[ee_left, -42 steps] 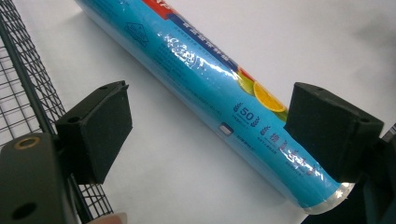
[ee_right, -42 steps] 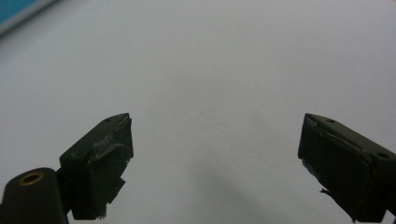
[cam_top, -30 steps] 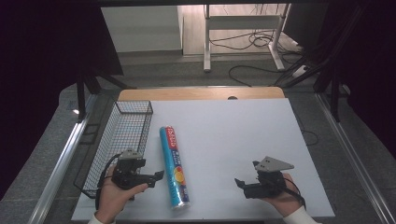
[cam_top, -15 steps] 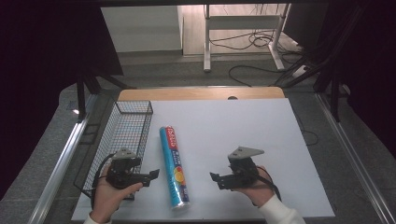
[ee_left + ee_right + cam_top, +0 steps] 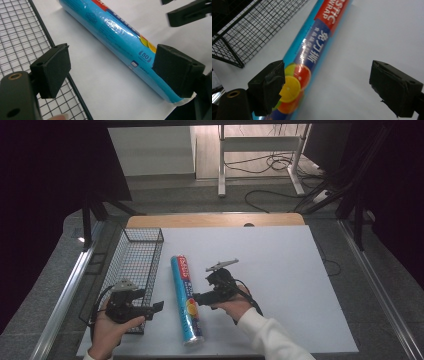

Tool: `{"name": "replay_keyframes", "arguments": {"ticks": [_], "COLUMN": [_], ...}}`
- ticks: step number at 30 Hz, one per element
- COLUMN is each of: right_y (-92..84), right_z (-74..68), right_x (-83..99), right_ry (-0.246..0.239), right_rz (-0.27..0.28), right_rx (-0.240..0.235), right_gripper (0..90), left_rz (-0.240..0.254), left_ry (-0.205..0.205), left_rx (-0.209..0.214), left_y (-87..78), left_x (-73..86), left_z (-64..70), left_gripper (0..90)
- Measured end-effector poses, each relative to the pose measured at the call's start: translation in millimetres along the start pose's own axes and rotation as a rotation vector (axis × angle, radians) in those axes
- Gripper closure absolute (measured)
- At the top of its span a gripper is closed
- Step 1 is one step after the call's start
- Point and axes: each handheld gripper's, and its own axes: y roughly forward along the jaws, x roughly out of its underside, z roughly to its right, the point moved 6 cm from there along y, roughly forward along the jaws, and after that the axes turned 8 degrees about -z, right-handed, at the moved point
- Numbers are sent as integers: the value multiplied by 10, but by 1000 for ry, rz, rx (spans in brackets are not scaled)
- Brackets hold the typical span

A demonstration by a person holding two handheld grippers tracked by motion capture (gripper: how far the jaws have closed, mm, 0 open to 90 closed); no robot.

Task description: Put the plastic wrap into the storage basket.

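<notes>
Since the earlier frames, the right gripper (image 5: 196,298) has been travelling leftward across the desk from near its front right area, and its jaws have just been narrowing a little with nothing between them; the left gripper (image 5: 159,306) is barely shifting.

From the high view, the roll of plastic wrap (image 5: 186,297) is lying lengthwise on the white desk (image 5: 280,270), near the front edge and left of centre, just beside the wire basket (image 5: 134,265) that is sitting along the left edge. The right gripper is arriving at the roll's right flank, apparently just short of touching it, while the left gripper is hovering at the basket's front corner, well short of the roll.

In the left gripper view, the left gripper (image 5: 110,68) is standing open and empty, framing bare desk between the basket's rim (image 5: 45,37) and the roll (image 5: 117,32); the near end of the roll is lying partly behind one jaw.

In the right gripper view, the right gripper (image 5: 327,80) is also standing open, holding nothing. The roll (image 5: 312,50) is running diagonally, passing behind one jaw rather than between the two.

The step in hand is probably grasping the roll. Doing it well is calling for sliding the right gripper sideways until the tube is centred between the pads, squaring the jaws across its width, and closing gently on the rounded, slippery wrapper.
</notes>
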Motion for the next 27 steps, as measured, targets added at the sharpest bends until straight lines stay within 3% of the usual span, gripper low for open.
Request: {"name": "replay_keyframes", "arguments": {"ticks": [9, 12, 15, 23, 27], "right_y": [380, 449, 601, 777, 843], "right_z": [-179, -222, -249, -293, -297], "right_x": [-167, -181, -172, -131, -108], "right_ry": [33, 40, 55, 67, 101], "right_rz": [-83, -99, -138, -180, -220], "right_rx": [-20, -11, 31, 56, 38], "right_gripper": [141, 144, 160, 199, 206], "left_rz": [-2, -1, 2, 0, -1], "left_ry": [0, 3, 3, 0, 0], "left_rx": [-8, -11, -9, -12, -12], "left_y": [-11, -15, -25, -18, -13], "left_x": [18, 19, 24, 36, 38], "left_z": [-35, -40, -40, -67, -66], "left_gripper": [149, 149, 149, 149, 149]}}
